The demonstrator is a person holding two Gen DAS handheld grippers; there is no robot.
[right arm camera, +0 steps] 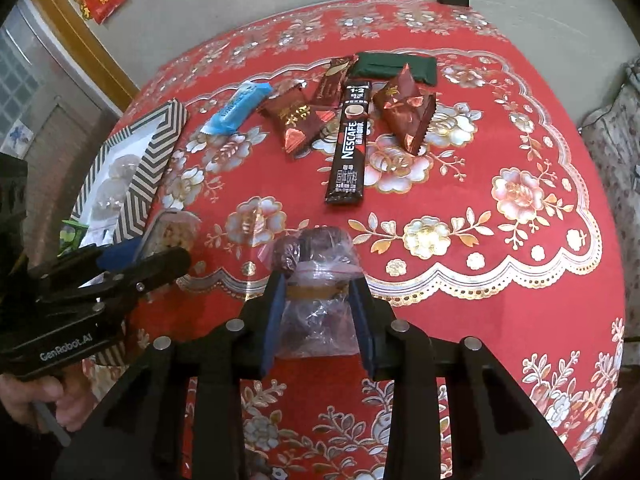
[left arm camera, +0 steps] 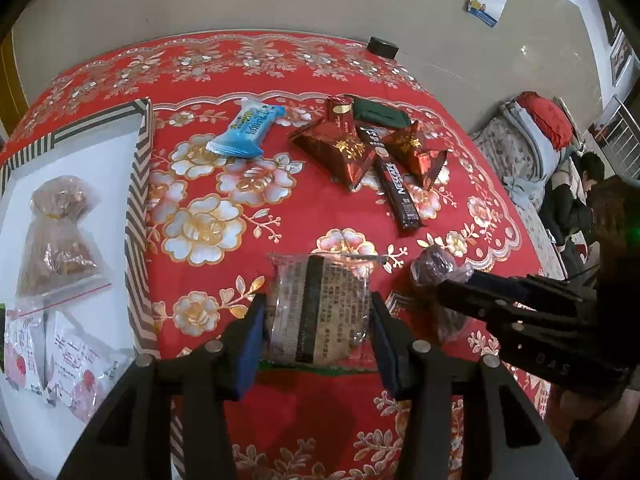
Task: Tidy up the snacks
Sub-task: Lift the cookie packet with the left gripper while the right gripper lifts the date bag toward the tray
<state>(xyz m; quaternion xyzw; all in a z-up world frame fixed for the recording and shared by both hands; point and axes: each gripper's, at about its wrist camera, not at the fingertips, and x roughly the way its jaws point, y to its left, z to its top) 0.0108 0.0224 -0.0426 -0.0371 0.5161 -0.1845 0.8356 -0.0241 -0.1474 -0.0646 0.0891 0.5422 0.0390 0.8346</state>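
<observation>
My left gripper [left arm camera: 318,308] is shut on a clear-wrapped snack packet [left arm camera: 320,308] printed with dark text, held over the red flowered tablecloth [left arm camera: 240,420]. My right gripper [right arm camera: 318,284] is shut on a clear zip bag of dark fruit [right arm camera: 316,264] that rests on the cloth; both blue pads press its sides. A striped box [left arm camera: 138,200] at the left holds a bag of brown snacks [left arm camera: 60,236] and white-pink packets [left arm camera: 68,372]. Further back lie a blue packet [left arm camera: 248,128], red-brown packets [left arm camera: 340,148], a Nescafe stick [right arm camera: 350,144] and a green packet [right arm camera: 396,66].
A small black block [left arm camera: 382,46] sits at the table's far edge. A person [left arm camera: 576,196] sits beyond the table on the right, beside a bed with bedding [left arm camera: 532,128]. The two grippers stand close together near the front edge.
</observation>
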